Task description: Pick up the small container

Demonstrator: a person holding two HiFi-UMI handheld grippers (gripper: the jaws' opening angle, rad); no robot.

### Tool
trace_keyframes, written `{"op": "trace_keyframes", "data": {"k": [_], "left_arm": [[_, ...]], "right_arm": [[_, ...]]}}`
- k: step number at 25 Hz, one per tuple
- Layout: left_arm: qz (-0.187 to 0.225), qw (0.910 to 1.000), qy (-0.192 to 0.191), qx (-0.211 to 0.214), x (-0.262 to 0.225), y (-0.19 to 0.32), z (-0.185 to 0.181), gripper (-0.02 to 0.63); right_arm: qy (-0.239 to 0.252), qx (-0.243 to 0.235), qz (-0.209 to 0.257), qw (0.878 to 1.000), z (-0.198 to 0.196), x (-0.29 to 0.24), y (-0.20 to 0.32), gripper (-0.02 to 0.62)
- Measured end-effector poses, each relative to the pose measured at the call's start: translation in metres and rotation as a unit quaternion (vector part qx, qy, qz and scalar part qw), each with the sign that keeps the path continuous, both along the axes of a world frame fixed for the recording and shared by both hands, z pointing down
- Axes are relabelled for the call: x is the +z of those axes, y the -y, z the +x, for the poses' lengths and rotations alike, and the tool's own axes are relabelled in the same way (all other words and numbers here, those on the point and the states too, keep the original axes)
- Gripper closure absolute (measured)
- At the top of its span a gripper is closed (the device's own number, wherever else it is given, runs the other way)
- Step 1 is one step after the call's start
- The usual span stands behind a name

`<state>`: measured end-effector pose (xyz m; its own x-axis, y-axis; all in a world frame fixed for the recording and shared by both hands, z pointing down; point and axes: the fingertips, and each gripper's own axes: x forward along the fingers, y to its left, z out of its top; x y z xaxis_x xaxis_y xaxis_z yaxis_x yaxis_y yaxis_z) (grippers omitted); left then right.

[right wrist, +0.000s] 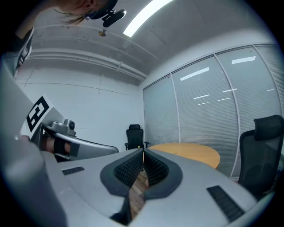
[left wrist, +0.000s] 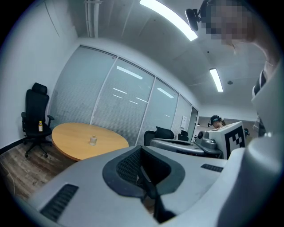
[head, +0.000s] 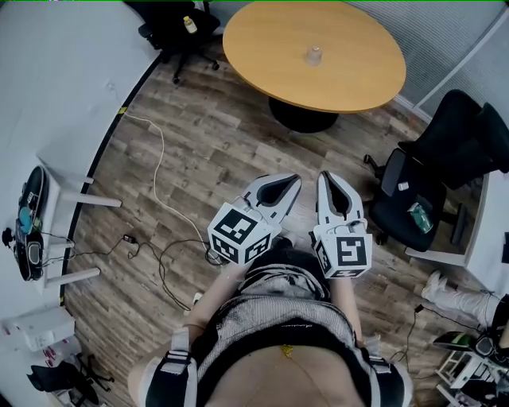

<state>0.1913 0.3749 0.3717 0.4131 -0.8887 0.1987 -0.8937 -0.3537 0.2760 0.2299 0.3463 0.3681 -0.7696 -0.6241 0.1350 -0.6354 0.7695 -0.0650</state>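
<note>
The small clear container (head: 314, 56) stands near the middle of a round wooden table (head: 358, 87) at the far side of the room. It also shows in the left gripper view as a small container (left wrist: 93, 140) on the table top (left wrist: 71, 137). Both grippers are held close to the person's body, far short of the table and above the wood floor. My left gripper (head: 296, 180) (left wrist: 141, 148) is shut with nothing in it. My right gripper (head: 325, 175) (right wrist: 143, 150) is shut and empty too, pointing toward the table (right wrist: 191, 153).
A black office chair (head: 179, 28) with a yellow bottle (head: 189, 24) stands left of the table. Another black chair (head: 421, 191) stands at the right. Cables (head: 159, 191) trail over the floor, by a white desk (head: 56, 199) at the left.
</note>
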Motion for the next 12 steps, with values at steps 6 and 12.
{"op": "trace_keyframes", "data": {"k": [6, 12], "left_arm": [[0.000, 0.9999, -0.002, 0.016, -0.001, 0.015, -0.003, 0.601], [0.003, 0.9993, -0.004, 0.037, -0.003, 0.035, -0.015, 0.601]], "right_arm": [[-0.004, 0.022, 0.007, 1.000, -0.003, -0.001, 0.018, 0.575], [-0.001, 0.006, -0.002, 1.000, -0.027, 0.000, 0.031, 0.574]]}}
